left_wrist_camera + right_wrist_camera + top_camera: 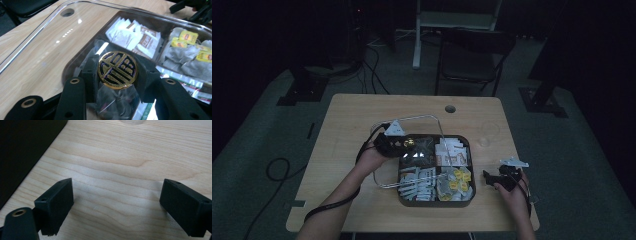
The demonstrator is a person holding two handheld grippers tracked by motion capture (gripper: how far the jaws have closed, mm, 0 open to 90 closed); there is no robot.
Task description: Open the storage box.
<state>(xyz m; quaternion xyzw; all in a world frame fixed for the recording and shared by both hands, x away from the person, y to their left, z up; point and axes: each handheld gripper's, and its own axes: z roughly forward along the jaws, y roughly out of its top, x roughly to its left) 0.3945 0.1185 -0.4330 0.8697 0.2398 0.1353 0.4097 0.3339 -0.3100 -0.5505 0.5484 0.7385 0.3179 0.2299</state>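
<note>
A light wooden desk [352, 125] with a round cable hole [450, 108] near its far edge stands on a dark grey-green floor [257, 145]. Beyond it, a black folding chair [474, 55] sits beside a pale metal frame leg [417, 40]. Black cables [277, 167] loop across the floor to the left of the desk, and more run at the back.
</note>
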